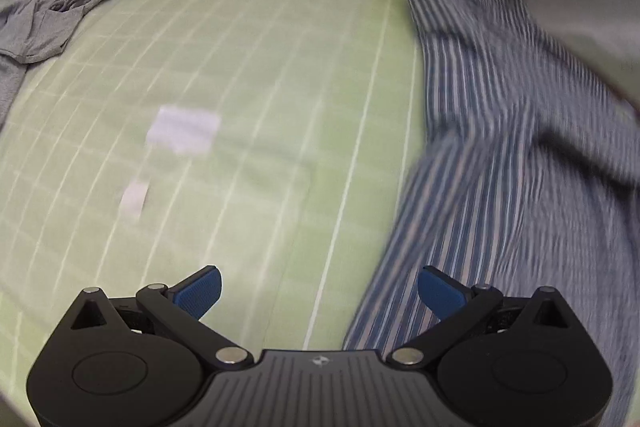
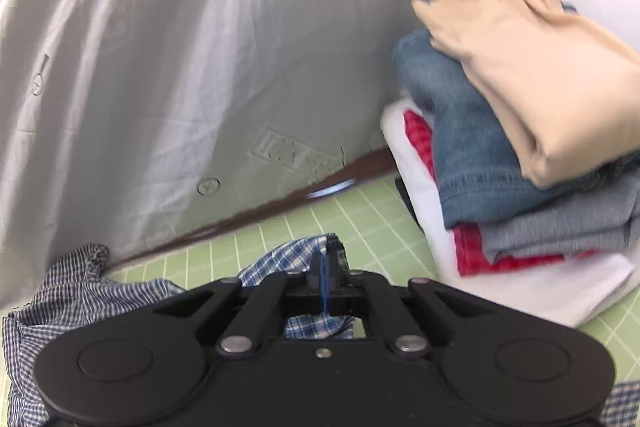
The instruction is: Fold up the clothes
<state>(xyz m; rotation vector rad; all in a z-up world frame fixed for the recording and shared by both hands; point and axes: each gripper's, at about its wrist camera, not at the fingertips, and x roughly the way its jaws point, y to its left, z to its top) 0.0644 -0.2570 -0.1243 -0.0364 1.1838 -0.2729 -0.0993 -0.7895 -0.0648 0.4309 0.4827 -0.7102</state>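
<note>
A blue-and-white checked garment (image 1: 492,131) lies bunched on the right of the green grid mat (image 1: 248,75) in the left wrist view, blurred by motion. My left gripper (image 1: 320,291) is open and empty above the mat, its right pad near the garment's edge. In the right wrist view my right gripper (image 2: 325,279) is shut on a fold of the same checked garment (image 2: 296,259), whose small-check part (image 2: 76,291) trails to the left.
A grey garment (image 1: 68,3) lies crumpled at the mat's far left. A stack of folded clothes (image 2: 520,131), beige on top of denim, grey, red and white, stands at the right. A pale sheet (image 2: 192,47) hangs behind the mat (image 2: 368,223).
</note>
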